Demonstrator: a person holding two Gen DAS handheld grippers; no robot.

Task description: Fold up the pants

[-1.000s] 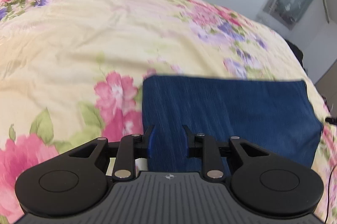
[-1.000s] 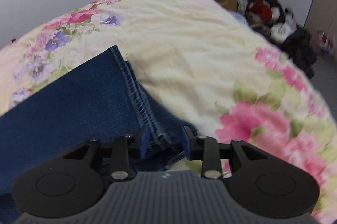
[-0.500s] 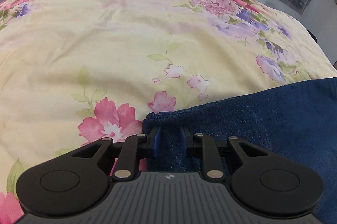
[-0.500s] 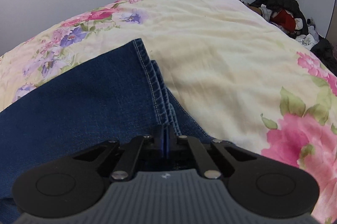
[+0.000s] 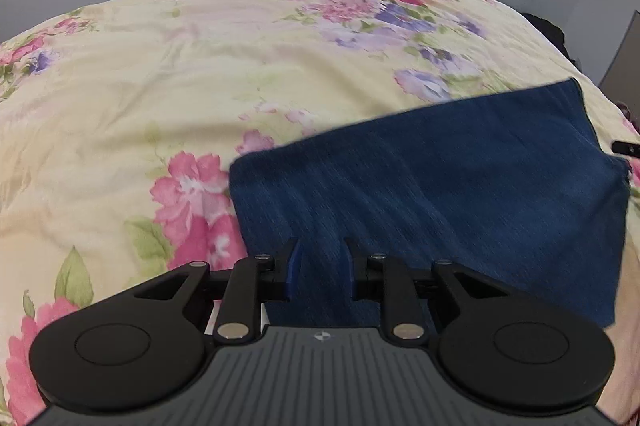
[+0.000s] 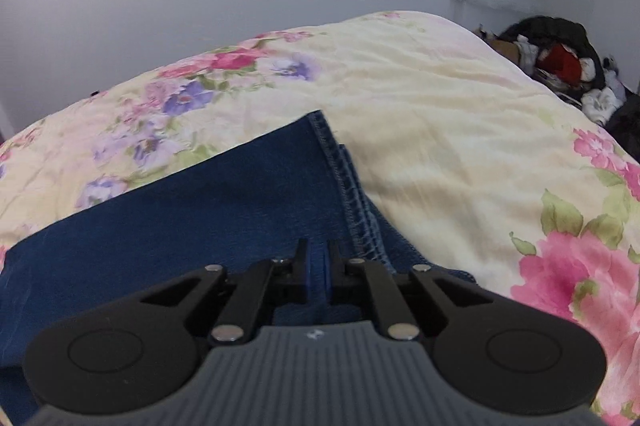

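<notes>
Here, folded pants [image 5: 440, 185] flat on floral bedspread [image 5: 160, 85].
Left wrist view: left gripper [image 5: 319, 268] over near-left corner of pants, fingers narrowly apart, denim between, grip uncertain. Right wrist view: right gripper [image 6: 318, 266] beside stitched hem, pinched onto pants [image 6: 200, 218].

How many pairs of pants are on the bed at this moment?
1. The blue denim pants lie folded on the floral bedspread, in front of both grippers; the heap of clothes beyond the bed may hide more.
</notes>
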